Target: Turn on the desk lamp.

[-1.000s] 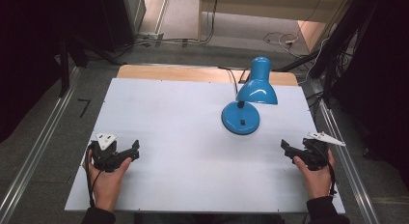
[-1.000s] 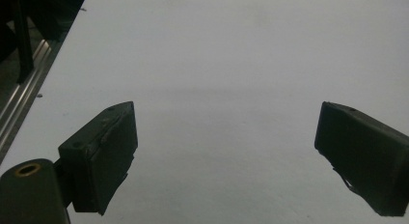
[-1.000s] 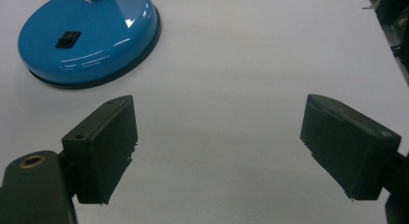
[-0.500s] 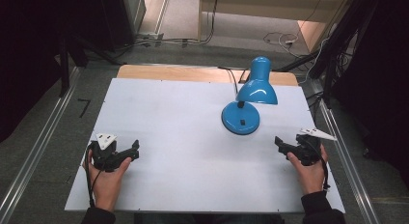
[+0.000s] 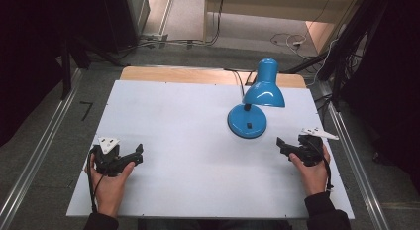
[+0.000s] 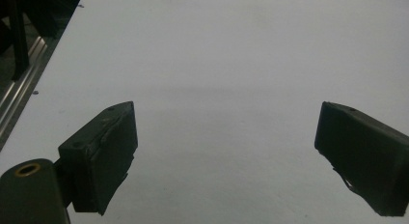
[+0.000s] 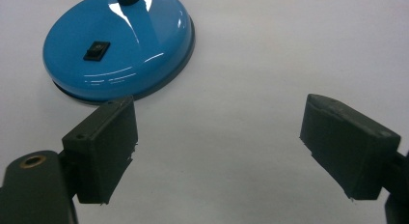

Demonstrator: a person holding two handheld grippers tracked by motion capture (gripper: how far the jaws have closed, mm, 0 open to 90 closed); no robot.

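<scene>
Both grippers I'm running sit with jaws spread, nothing between them — the left gripper point(image 5: 132, 155) near the white table point(image 5: 188, 141) corner. My right gripper point(image 5: 283, 146) is near the glossy blue desk lamp point(image 5: 253, 103), which stands right of centre — apart.

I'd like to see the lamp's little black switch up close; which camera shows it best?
The right gripper view: the switch sits large and sharp on the blue lamp base. The high view shows it as a tiny dark speck. The left gripper view faces bare table.
</scene>
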